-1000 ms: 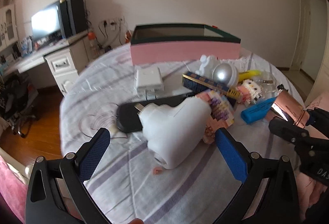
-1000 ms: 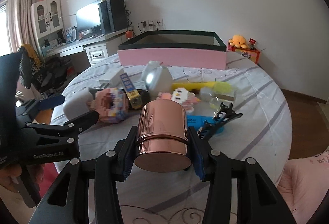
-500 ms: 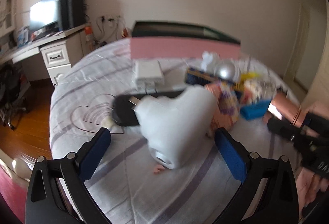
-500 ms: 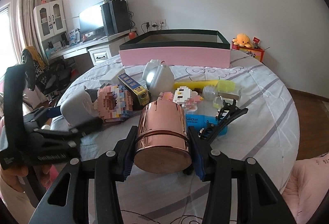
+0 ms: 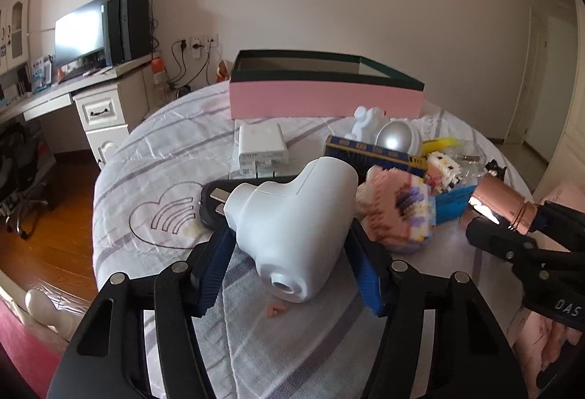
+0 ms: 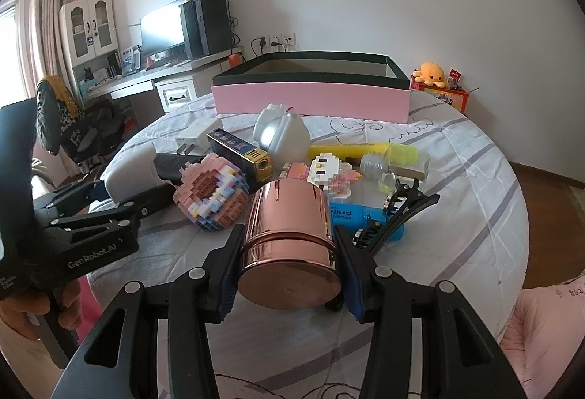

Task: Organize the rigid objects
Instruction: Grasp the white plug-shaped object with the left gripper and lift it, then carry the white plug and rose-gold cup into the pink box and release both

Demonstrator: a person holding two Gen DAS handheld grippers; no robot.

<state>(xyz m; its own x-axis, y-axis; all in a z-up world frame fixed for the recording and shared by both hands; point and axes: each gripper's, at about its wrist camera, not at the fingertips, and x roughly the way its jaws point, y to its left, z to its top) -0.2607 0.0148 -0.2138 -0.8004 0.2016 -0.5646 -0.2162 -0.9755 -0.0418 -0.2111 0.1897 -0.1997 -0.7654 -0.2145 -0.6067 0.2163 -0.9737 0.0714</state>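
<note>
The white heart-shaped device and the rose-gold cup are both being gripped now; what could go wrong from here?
1. The left hand-held gripper pinches the white heart-shaped device on smooth curved sides, so it may slip or twist when lifted.
2. The rose-gold cup lies sideways in the right hand-held gripper; its glossy wall could slide out.
3. The black hair clip and the pink block doughnut sit beside the cup, so a careless lift may knock them.

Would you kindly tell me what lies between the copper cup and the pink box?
In the right wrist view, between the rose-copper metal cup and pink open box lie a pink-white brick figure and a white-silver round toy.
</note>
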